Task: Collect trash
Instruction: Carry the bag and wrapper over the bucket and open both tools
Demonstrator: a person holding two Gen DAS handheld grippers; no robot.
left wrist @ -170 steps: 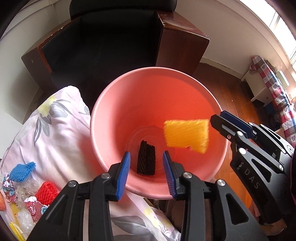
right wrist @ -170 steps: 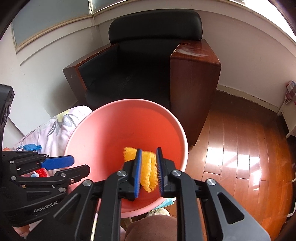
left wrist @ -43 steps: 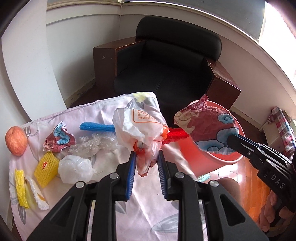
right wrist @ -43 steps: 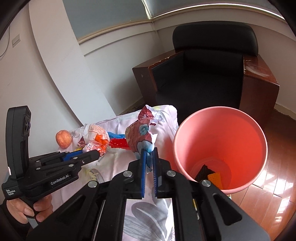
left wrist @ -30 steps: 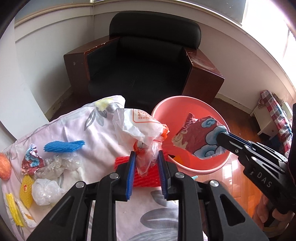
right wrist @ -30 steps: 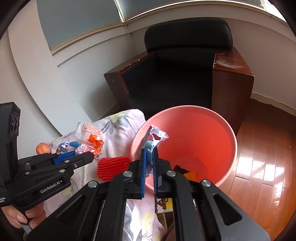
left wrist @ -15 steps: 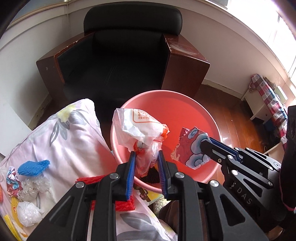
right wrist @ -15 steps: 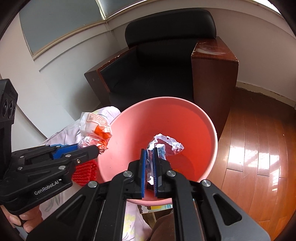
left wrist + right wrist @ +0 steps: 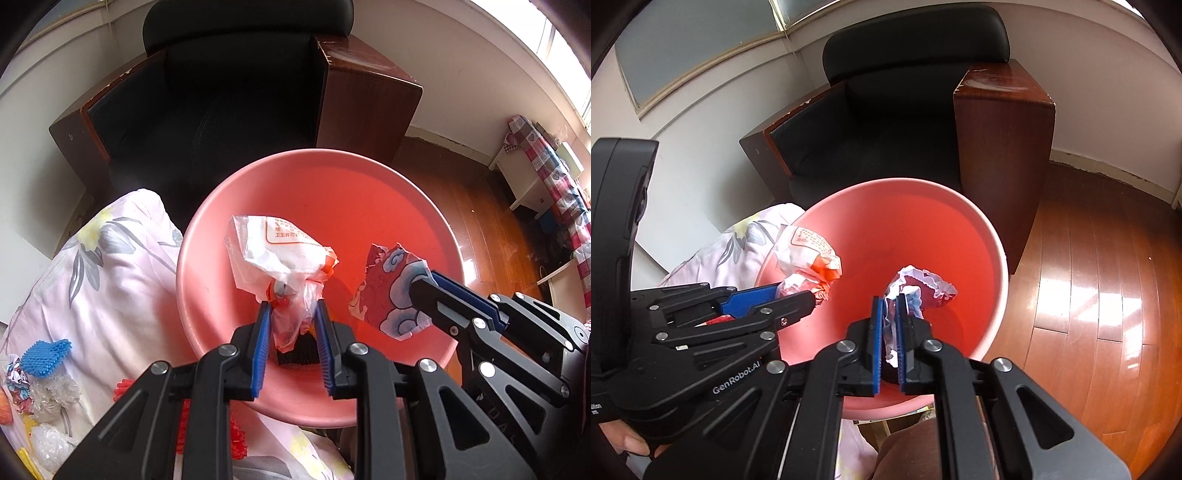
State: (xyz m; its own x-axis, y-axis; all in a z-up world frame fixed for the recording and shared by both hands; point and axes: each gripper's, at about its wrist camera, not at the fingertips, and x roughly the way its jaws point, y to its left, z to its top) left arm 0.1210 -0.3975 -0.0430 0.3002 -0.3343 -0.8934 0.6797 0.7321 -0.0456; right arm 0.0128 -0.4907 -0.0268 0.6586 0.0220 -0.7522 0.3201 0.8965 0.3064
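A moment ago both loads hung over the floral-covered counter (image 9: 110, 266); now my left tongs (image 9: 291, 332) and right tongs (image 9: 891, 325) hover above the mouth of the pink bin (image 9: 406, 192), off the counter's far corner. The left tongs are closed on the crumpled white plastic bag (image 9: 273, 254), the right pinched nearly shut on the red cloud-print wrapper (image 9: 391, 295). I judge that releasing both is next. More trash, including a blue foam net (image 9: 44, 356), waits along the counter's left edge.
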